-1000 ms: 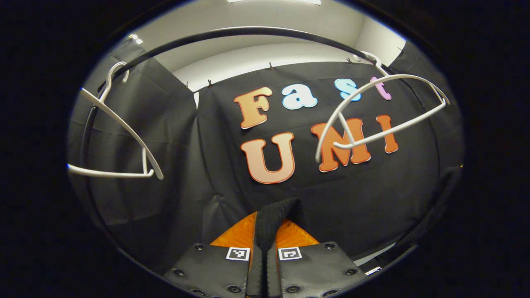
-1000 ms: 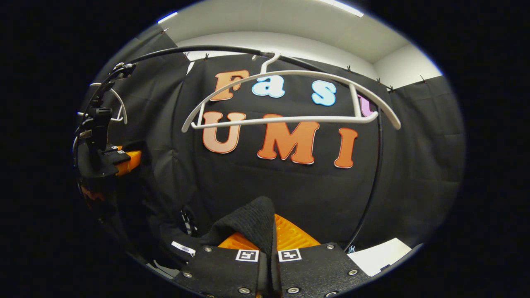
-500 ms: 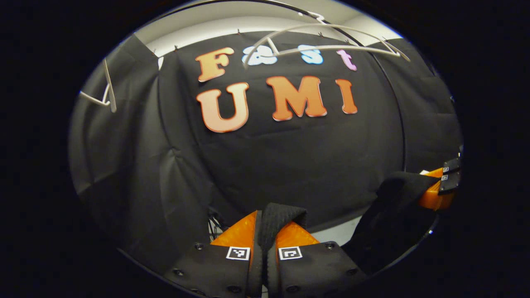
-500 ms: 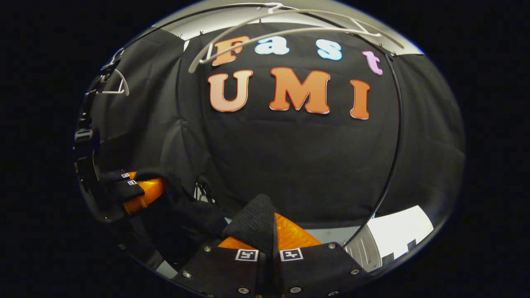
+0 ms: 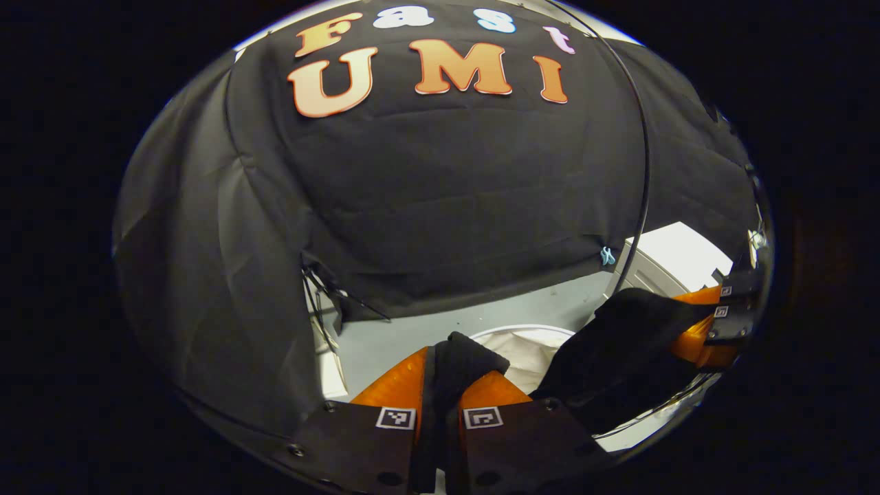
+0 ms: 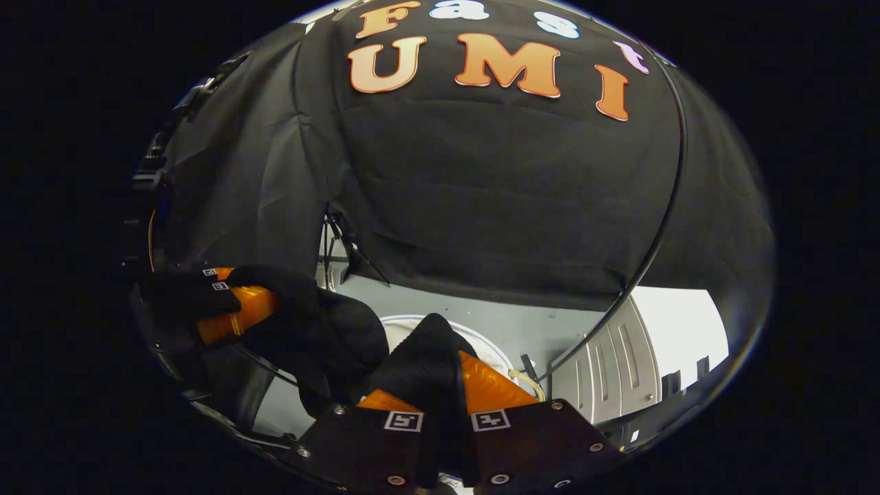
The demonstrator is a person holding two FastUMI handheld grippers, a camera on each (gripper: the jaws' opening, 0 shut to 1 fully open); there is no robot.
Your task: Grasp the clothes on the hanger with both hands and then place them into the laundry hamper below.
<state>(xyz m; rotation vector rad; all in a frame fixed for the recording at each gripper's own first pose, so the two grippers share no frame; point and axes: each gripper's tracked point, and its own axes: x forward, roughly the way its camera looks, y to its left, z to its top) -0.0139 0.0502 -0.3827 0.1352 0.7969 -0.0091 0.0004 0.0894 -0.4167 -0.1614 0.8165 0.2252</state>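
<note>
Backdrop: black cloth wall [image 5: 440, 179] hanging down to a grey floor [image 5: 440, 320], with one thin black pole [image 5: 643, 172] curving down at the right. Right gripper view adds a grey ribbed cabinet [image 6: 612, 371] and a dark stand behind the cloth's lower edge; left gripper view adds a small blue clip [image 5: 608, 256] at the hem by the pole. Item, one: black garment [image 5: 619, 350], strung between my two grippers, low over the hamper. Item, one: white laundry hamper [image 5: 526, 344], round rim on the floor just beyond my fingers, part hidden by the garment. My left gripper [image 5: 440, 375]: jaws clenched, a fold of the garment pinched between both fingers. My right gripper [image 6: 447, 381]: jaws clenched likewise on another fold. Each view also catches my other gripper off to the side, with cloth bunched at its tips. Count: two grippers, one garment, one hamper.
</note>
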